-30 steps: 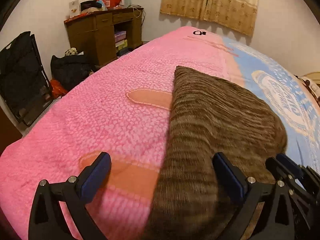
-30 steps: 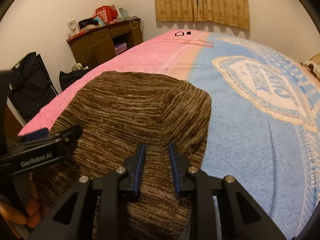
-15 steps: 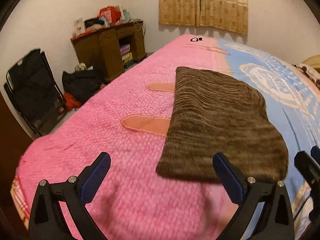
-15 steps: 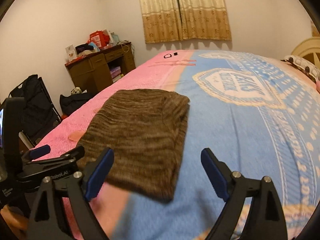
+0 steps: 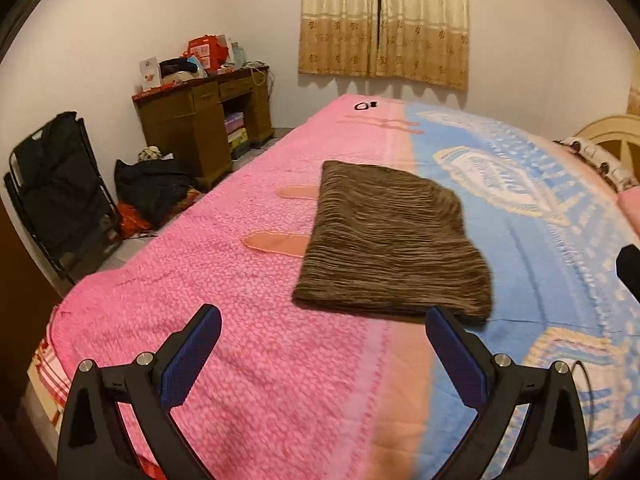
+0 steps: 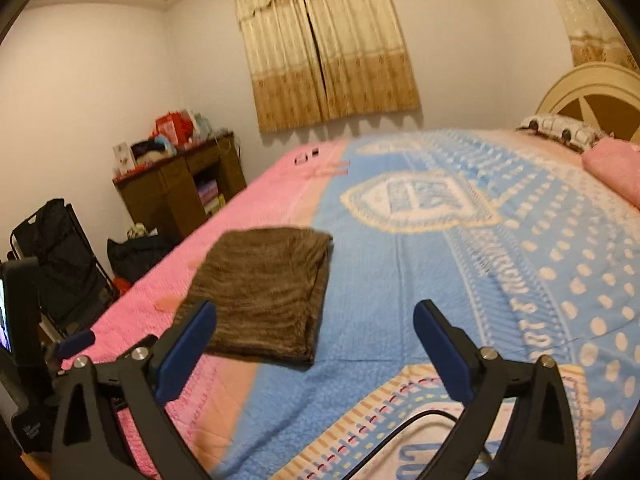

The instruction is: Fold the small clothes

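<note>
A brown striped knit garment (image 5: 390,240) lies folded into a flat rectangle on the bed, across the line between the pink and the blue part of the blanket. It also shows in the right wrist view (image 6: 266,290). My left gripper (image 5: 322,340) is open and empty, held above the pink blanket in front of the garment's near edge. My right gripper (image 6: 316,336) is open and empty, raised above the bed, to the right of the garment's near edge. Neither gripper touches the garment.
The bed's blanket (image 5: 280,360) fills most of both views. A brown wooden desk (image 5: 200,132) with clutter stands by the left wall, with a black folding chair (image 5: 60,188) and dark bags (image 5: 154,184) on the floor. Curtains (image 6: 324,44) hang behind. The headboard (image 6: 596,92) is at right.
My right gripper was shut on the garment a second ago, then opened and let it go. Both grippers have pulled back and up, and the garment now lies flat.
</note>
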Action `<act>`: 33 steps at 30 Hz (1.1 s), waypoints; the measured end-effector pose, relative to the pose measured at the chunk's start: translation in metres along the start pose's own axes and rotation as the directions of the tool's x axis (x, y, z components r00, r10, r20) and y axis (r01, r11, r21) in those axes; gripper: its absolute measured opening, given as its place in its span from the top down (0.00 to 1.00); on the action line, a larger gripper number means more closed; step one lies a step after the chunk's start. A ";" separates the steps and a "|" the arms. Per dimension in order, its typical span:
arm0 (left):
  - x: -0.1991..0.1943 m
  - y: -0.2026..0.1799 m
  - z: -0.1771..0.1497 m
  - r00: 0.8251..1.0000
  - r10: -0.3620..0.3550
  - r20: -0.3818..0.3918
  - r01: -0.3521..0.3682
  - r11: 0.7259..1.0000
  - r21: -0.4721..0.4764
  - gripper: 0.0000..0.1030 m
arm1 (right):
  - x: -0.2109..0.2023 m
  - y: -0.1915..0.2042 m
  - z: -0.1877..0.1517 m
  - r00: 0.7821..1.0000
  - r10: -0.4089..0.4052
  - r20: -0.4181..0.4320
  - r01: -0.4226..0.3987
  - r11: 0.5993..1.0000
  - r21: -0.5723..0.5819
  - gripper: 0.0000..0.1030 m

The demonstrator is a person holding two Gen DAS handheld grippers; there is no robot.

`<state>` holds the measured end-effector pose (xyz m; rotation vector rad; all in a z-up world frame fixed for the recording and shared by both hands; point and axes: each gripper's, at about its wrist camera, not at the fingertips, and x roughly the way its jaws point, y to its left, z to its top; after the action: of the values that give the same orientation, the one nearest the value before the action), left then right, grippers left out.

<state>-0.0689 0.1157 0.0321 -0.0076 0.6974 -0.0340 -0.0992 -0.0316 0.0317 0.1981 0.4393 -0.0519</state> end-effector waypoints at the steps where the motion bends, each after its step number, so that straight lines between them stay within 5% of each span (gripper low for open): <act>1: -0.003 -0.002 -0.002 1.000 -0.005 0.001 0.005 1.000 -0.002 0.01 | -0.005 0.000 0.000 1.000 -0.005 0.016 0.005 1.000 -0.004 0.01; 11: -0.051 -0.008 -0.013 0.997 0.007 0.076 -0.008 1.000 0.002 0.01 | -0.059 0.009 0.005 0.987 -0.013 0.161 0.021 0.999 -0.046 0.00; 19: -0.084 -0.012 -0.014 0.980 0.061 0.190 -0.072 0.996 0.052 0.01 | -0.104 0.003 0.009 0.949 -0.050 0.311 0.056 0.998 -0.009 0.00; 33: -0.089 -0.021 -0.015 0.974 0.102 0.204 -0.121 0.989 0.081 0.01 | -0.093 -0.004 0.003 0.967 -0.055 0.249 0.059 0.998 -0.008 0.00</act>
<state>-0.1473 0.0976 0.0784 0.1158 0.4937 0.0418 -0.1821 -0.0352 0.0730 0.1613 0.1943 -0.1284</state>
